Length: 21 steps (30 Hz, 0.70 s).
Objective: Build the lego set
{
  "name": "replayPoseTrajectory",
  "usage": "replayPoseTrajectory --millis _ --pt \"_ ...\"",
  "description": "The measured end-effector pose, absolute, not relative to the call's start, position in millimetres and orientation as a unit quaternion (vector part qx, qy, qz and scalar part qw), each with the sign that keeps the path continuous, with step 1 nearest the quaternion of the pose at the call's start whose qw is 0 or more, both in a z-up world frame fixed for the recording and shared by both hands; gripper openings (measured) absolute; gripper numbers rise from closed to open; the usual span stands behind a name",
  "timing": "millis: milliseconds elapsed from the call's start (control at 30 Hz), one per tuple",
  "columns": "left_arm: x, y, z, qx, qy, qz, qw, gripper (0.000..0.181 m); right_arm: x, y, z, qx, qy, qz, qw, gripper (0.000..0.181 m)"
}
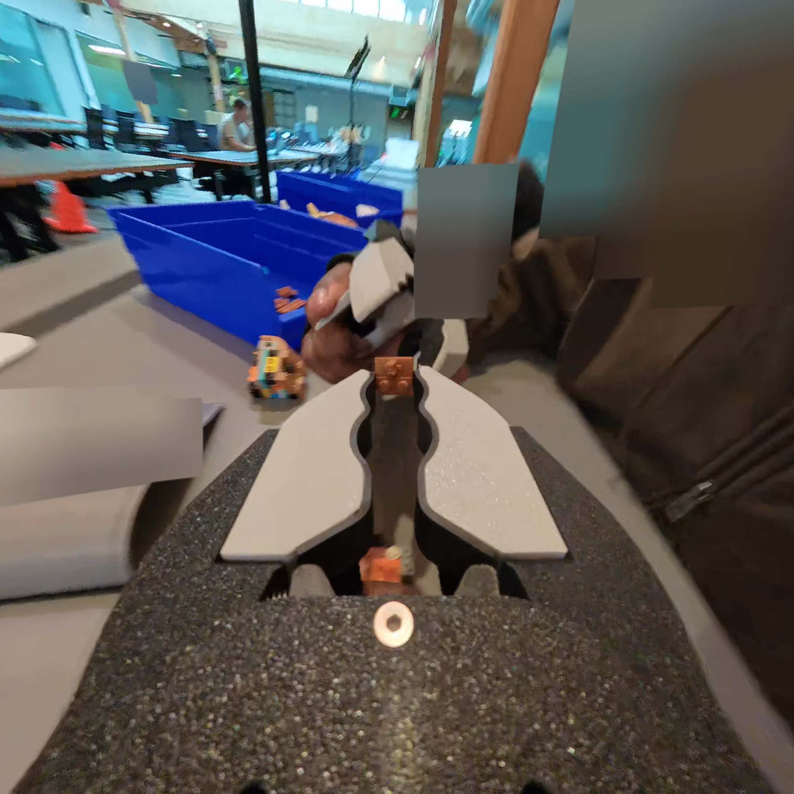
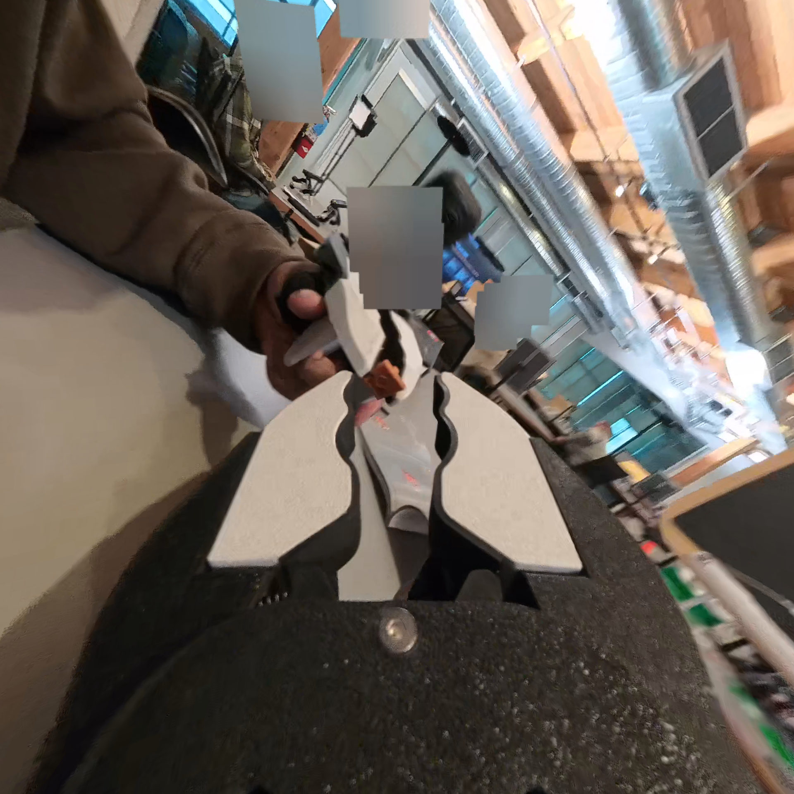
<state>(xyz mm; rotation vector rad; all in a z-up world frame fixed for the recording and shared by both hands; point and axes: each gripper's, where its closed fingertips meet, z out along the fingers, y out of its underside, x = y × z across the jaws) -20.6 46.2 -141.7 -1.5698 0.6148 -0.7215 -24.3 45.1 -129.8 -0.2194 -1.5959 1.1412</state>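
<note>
My left gripper (image 1: 394, 379) is shut on a small brown lego plate (image 1: 394, 381), pinched between its fingertips above the grey table. My right gripper (image 2: 393, 380) is open and empty. The two grippers face each other, tips close together. In the right wrist view the brown plate (image 2: 385, 381) sits at the tip of the left gripper (image 2: 378, 343), just in front of my right fingertips. In the left wrist view the right gripper (image 1: 386, 292) is behind the plate, held by a hand. A partly built orange, blue and yellow lego model (image 1: 277, 370) stands on the table left of the plate.
A blue bin (image 1: 206, 258) with loose brown pieces (image 1: 290, 300) stands behind the model, and a second blue bin (image 1: 339, 193) farther back. An open booklet (image 2: 404, 472) lies below my right fingers. A brown sleeve (image 2: 129, 193) reaches in from the left.
</note>
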Motion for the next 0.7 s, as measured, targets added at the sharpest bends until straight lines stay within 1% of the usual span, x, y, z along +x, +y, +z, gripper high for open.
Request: replayPoseTrajectory --millis 167,267,433,700 --pt "-32 53 -163 -0.712 0.368 -0.069 0.594 0.017 -28 51 -142 -0.188 -0.717 0.536 0.404 0.029" --pt "-36 57 -177 -0.718 0.404 0.015 0.566 0.017 -33 52 -156 -0.222 -0.738 0.525 0.361 0.029" --pt "-32 58 -188 -0.724 0.424 0.039 0.542 0.017 -34 50 -177 -0.230 -0.769 0.491 0.338 0.026" --pt "-32 57 -191 -0.730 0.427 0.045 0.531 0.017 -34 49 -184 -0.231 -0.783 0.475 0.329 0.017"
